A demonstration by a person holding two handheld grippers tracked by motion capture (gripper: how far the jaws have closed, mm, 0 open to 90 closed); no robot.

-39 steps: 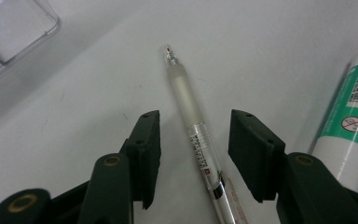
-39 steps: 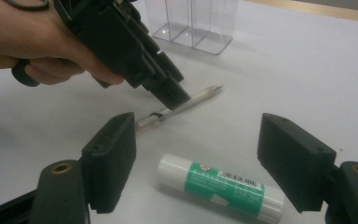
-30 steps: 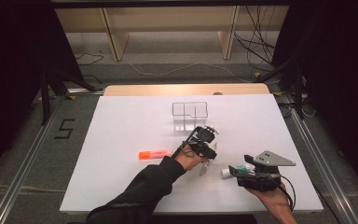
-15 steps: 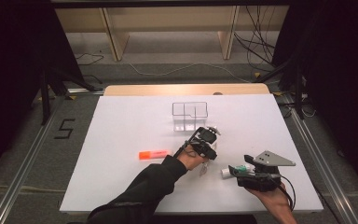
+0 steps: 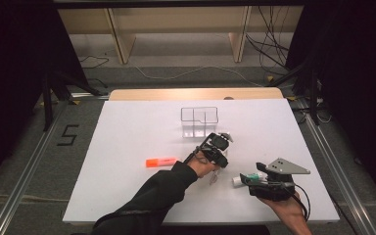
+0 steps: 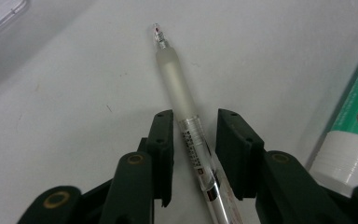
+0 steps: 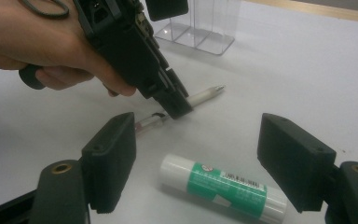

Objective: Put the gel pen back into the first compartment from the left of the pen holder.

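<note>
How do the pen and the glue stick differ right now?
The pen is slim and clear with a frosted grip; the glue stick is thick, white and green. The pen lies between the left gripper's closing jaws; the glue stick lies between the right gripper's wide-open jaws. Both lie flat on the table.

Even overhead light is brightening the white table [image 5: 127, 147] while darkness is swallowing the surroundings, and near jaws are blurring softly.

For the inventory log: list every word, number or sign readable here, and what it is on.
"5": black mark on the floor left of the table.
Red crossed-circle sign: on the glue stick; its other print is too blurred to read.
Pen: barcode-like label, too small to read.
Highlighter: nothing readable.
</note>
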